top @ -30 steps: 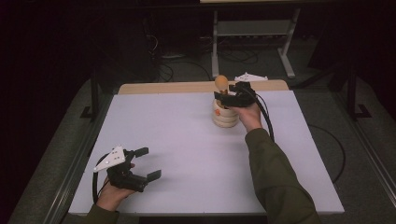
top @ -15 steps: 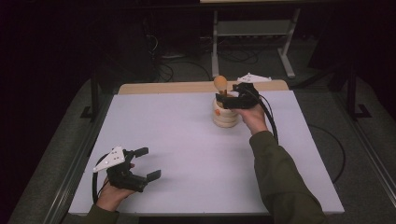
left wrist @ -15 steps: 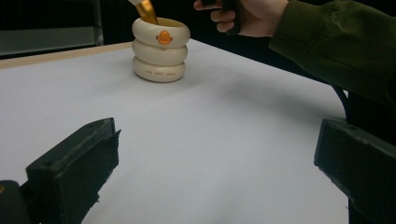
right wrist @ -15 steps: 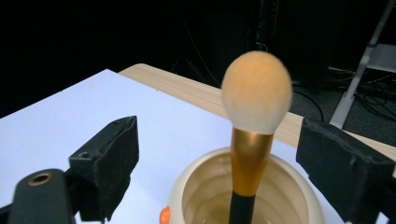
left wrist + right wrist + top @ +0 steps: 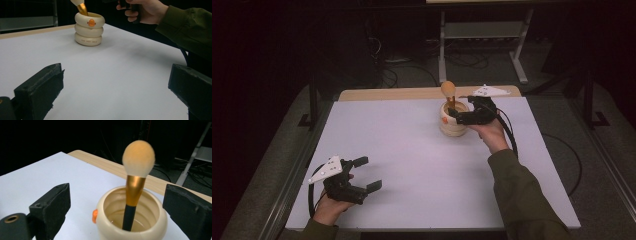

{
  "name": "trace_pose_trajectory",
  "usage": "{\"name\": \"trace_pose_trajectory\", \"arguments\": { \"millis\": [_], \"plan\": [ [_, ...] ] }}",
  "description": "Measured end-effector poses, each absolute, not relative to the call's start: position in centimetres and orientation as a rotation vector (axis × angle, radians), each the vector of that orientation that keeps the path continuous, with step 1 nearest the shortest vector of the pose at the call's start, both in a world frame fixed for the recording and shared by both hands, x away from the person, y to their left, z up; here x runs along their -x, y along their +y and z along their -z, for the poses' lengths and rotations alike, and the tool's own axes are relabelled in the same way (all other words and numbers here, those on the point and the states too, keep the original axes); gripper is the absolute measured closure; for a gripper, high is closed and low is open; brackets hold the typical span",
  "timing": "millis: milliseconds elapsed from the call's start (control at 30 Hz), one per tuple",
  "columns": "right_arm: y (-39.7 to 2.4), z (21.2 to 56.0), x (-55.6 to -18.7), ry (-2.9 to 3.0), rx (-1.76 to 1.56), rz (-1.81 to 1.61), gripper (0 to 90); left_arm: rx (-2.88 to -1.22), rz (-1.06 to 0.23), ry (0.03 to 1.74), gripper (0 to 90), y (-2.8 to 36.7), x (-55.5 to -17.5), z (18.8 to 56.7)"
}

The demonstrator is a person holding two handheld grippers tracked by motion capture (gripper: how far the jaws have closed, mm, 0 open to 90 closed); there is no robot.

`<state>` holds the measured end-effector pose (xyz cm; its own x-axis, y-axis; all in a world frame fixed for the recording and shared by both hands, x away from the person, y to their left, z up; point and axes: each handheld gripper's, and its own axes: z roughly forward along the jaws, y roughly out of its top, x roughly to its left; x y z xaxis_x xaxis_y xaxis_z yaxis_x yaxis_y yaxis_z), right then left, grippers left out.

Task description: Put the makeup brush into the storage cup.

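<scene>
A cream ringed cup with a small orange duck mark stands at the far middle of the white table. A makeup brush with an orange-tinted fluffy head, gold ferrule and black handle stands upright in it, leaning on the rim. My right gripper is open just right of the cup, its jaws on either side of the brush and the cup without touching. My left gripper rests open near the front left edge, nothing between its jaws, facing the cup across the table.
A strip of bare wood runs along the table's far edge. A metal stand and cables lie on the dark floor behind. The right arm's green sleeve crosses the table's right front.
My right gripper has drawn back a little from the cup toward the person. The brush stays in the cup. The left gripper has not moved.
</scene>
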<state>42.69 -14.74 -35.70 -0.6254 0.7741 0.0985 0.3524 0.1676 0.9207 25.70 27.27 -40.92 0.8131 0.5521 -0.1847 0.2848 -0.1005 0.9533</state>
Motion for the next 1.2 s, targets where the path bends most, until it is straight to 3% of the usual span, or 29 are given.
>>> {"name": "trace_pose_trajectory", "arguments": {
  "millis": [1200],
  "plan": [
    [-18.1,36.3,-36.0,2.047,-0.974,-1.530,4.0,-1.700,-0.266,0.665,0.0,27.3,-25.8,41.0]
  ]
}}
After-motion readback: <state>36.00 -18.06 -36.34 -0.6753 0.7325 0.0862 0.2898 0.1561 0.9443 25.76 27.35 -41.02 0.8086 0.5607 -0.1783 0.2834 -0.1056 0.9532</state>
